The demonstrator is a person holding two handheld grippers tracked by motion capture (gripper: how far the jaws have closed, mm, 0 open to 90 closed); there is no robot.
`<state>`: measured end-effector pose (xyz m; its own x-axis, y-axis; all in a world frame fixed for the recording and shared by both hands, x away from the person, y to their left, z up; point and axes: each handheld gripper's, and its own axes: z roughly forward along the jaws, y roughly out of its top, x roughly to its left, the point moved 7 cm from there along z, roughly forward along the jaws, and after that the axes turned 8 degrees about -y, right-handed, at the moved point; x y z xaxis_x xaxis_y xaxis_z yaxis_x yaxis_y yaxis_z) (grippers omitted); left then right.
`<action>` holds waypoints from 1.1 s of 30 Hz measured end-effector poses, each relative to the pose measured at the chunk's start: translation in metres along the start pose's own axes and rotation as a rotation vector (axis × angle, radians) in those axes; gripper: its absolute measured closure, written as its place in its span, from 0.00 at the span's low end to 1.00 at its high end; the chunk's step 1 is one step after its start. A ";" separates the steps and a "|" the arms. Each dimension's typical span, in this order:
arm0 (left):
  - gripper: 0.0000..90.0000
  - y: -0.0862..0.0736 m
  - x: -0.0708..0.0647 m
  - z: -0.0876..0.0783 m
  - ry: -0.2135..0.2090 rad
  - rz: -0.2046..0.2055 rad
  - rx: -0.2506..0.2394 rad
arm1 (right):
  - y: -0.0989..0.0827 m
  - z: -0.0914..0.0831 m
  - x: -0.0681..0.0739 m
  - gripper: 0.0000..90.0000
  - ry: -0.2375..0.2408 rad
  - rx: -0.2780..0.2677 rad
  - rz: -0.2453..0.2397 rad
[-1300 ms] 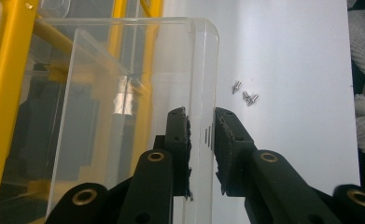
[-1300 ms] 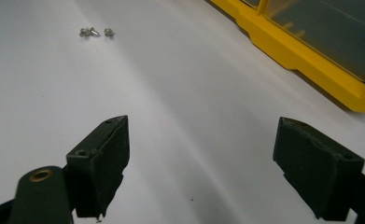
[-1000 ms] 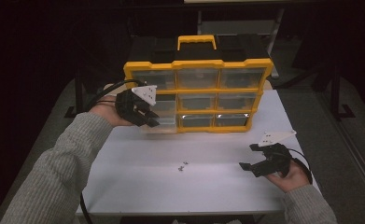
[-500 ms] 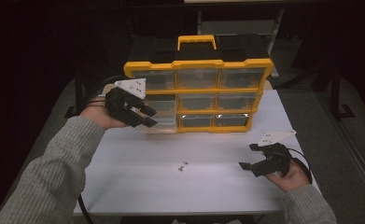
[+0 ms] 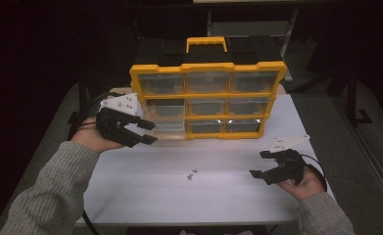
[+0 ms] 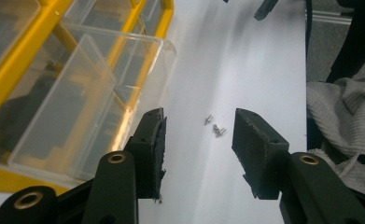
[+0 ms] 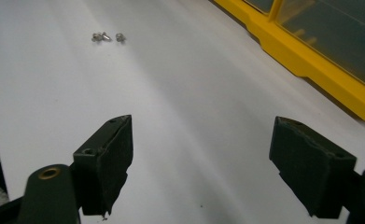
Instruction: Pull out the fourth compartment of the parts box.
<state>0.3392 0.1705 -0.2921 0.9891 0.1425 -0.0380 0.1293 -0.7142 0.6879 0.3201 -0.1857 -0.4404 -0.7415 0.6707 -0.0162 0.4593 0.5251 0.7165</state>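
Lying mid-table: tiny light slippery metal screws, needing fingertip pinching; left gripper opening, empty; right gripper gaping, empty.

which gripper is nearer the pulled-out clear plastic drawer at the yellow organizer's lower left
Left. The left gripper hangs right beside the pulled-out clear plastic drawer, jaws having just been opening with nothing between them. The right gripper rests far across the white table.
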 end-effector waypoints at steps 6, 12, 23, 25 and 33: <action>0.56 -0.013 -0.008 -0.002 0.022 -0.010 -0.022 | 0.007 -0.001 0.004 0.24 0.004 0.009 -0.013; 0.52 -0.031 -0.014 0.000 0.036 -0.045 -0.042 | 0.019 -0.001 0.009 0.25 0.006 0.013 -0.042; 0.46 -0.059 -0.021 0.005 0.065 -0.082 -0.058 | 0.038 0.000 0.014 0.25 0.022 0.028 -0.063; 0.45 -0.063 -0.022 0.005 0.070 -0.088 -0.062 | 0.041 0.003 0.015 0.25 0.023 0.028 -0.075; 0.41 -0.081 -0.027 0.009 0.092 -0.113 -0.051 | 0.054 0.013 0.025 0.26 0.043 0.046 -0.094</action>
<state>0.3030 0.2183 -0.3534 0.9573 0.2845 -0.0523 0.2338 -0.6547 0.7188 0.3326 -0.1339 -0.4108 -0.8025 0.5945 -0.0511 0.4080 0.6091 0.6802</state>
